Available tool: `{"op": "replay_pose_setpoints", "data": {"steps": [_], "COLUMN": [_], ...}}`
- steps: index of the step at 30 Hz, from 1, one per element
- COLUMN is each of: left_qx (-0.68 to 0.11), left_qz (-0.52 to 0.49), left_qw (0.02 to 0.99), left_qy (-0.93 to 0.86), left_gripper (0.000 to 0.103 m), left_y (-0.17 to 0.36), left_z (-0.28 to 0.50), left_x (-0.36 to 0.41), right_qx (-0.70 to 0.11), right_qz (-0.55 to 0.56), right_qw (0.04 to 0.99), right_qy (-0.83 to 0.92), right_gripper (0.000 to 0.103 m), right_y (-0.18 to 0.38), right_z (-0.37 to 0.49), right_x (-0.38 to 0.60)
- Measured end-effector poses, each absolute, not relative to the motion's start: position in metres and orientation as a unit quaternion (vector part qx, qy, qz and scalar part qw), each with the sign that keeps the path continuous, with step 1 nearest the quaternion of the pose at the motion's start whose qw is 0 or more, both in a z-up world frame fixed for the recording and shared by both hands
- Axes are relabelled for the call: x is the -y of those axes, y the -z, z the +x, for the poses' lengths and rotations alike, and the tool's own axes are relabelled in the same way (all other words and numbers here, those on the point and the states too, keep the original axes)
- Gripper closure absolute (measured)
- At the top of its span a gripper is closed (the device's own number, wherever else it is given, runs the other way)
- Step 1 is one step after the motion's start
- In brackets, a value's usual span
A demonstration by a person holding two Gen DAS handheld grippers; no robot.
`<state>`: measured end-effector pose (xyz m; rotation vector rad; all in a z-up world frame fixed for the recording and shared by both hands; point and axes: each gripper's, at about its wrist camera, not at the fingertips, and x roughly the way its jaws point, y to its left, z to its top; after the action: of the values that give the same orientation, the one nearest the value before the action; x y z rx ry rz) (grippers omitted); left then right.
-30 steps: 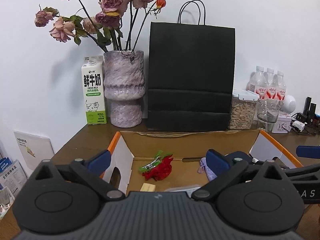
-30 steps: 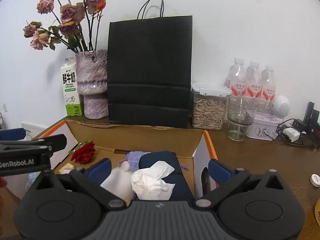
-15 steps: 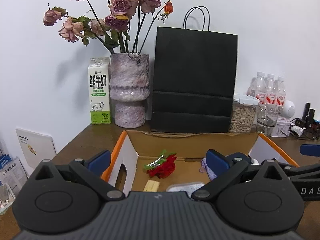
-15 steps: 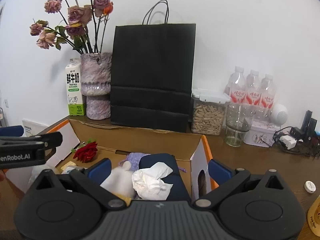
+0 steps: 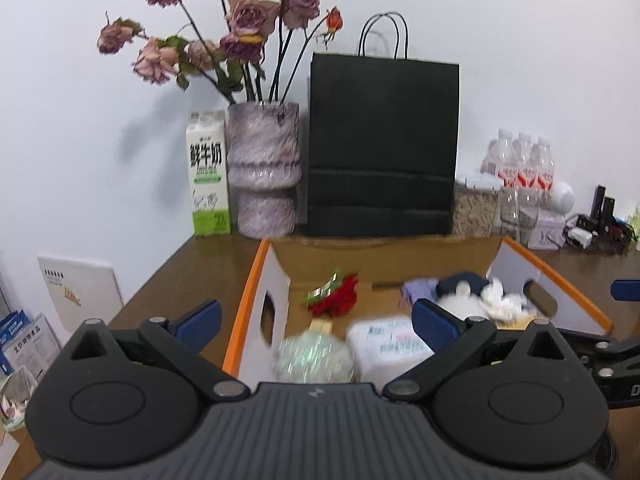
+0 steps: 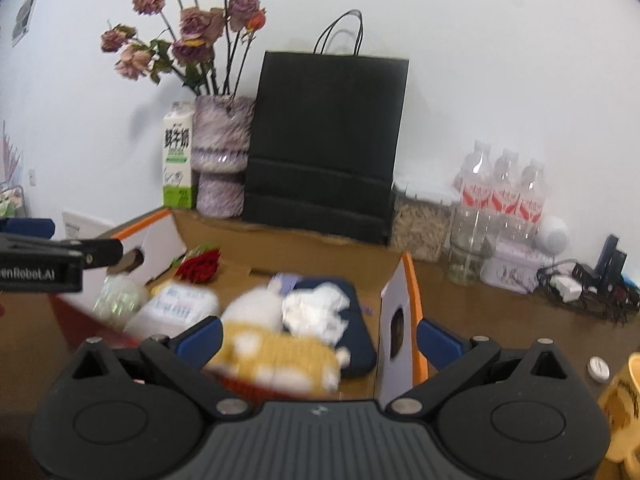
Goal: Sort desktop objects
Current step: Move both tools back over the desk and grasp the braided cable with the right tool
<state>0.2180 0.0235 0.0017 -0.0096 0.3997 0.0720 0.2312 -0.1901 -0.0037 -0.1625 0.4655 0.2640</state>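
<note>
Both grippers empty, jaws wide apart: left gripper hangs over the near left end of the box, right gripper over the near right end, its right finger outside the box's right wall. Both views are motion-blurred, so detail is soft. Most sortable stuff already sits inside the box: nearest the right gripper a yellow-and-white plush, touching it a crumpled tissue on a dark blue pouch; nearest the left gripper a shiny ball and a white tissue pack, side by side. Further in, a red rose near the back wall and something purple, too blurred to name. Step looks like choosing the next item or a final check; can't tell which, looks late in the task. Outside the box on the right, a small white cap and a yellow mug near the right gripper are the likely leftovers. To do it well: slow down until blur clears, lift the right gripper clear of the wall before swinging right, come down on the cap from above with jaws narrowed first, keep the left gripper out of the crossing path. Behind the box, milk carton, vase, black bag, bottles and glass stand against the wall, so leave them, and keep reaches low to avoid tipping the glass
</note>
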Motion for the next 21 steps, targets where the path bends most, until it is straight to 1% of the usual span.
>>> {"op": "replay_pose_setpoints", "data": {"steps": [10,21], "left_qx": [-0.266,-0.293], "left_qz": [0.000,-0.002], "left_qw": [0.964,0.956], "left_qy": [-0.029,-0.024], "left_gripper": [0.000,0.000], "left_y": [0.033,0.046], "left_z": [0.186,0.160], "left_x": [-0.033,-0.033], "right_qx": [-0.273,-0.320], "right_qz": [-0.075,-0.058], "right_qw": [0.952,0.932], "right_qy": [-0.116,-0.160], "right_gripper": [0.000,0.000], "right_y": [0.029,0.047], "right_z": [0.195,0.166], "right_x": [0.213,0.219]}}
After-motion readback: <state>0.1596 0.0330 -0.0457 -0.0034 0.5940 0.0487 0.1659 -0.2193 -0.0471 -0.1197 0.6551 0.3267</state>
